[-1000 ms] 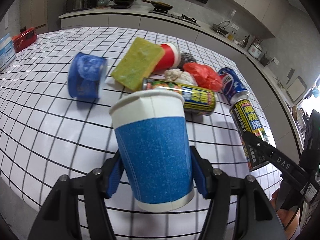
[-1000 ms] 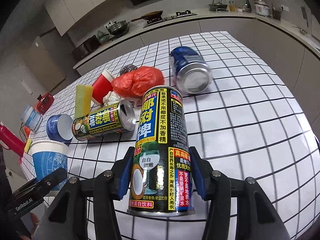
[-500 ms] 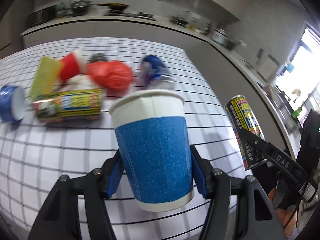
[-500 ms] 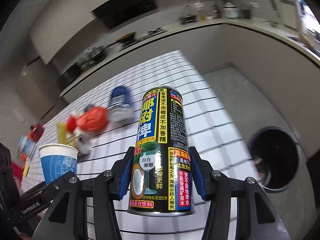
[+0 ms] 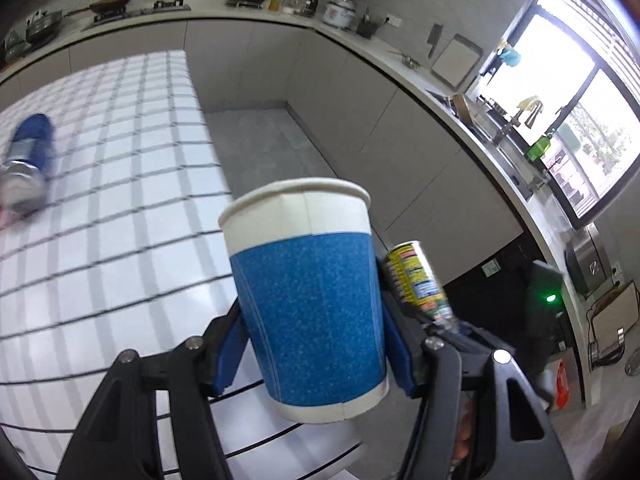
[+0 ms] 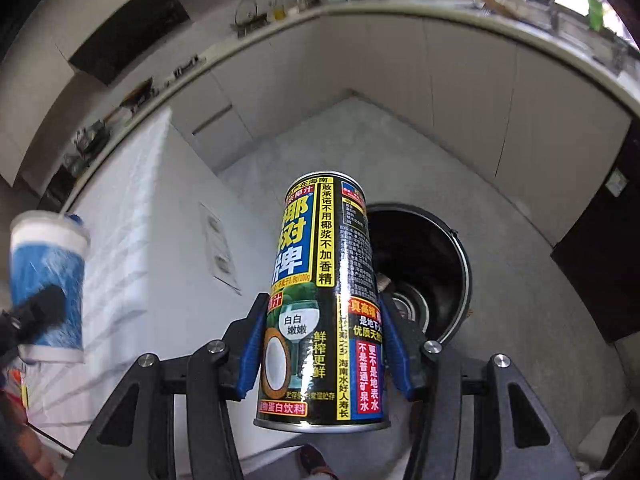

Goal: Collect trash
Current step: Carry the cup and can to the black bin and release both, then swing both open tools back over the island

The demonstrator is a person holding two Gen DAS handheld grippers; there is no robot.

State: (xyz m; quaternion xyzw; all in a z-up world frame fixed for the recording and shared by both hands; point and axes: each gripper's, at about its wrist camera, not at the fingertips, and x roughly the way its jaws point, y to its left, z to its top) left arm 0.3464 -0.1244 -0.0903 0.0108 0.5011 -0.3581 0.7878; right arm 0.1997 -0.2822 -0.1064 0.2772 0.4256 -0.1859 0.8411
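My left gripper is shut on a blue and white paper cup, held upright above the right edge of the checked table. My right gripper is shut on a black and yellow drink can, held upright over the floor, with the open black trash bin just behind and below it. The can also shows in the left wrist view, and the cup in the right wrist view. A blue can lies blurred on the table at the left.
Grey floor lies between the table and the L-shaped kitchen counter. Grey cabinets run under the counter. A dark cabinet stands at the right of the bin. A window is at the far right.
Both grippers have swung right, away from the trash pile on the table. The can now hangs near the bin on the floor, and the cup is at the table's edge.
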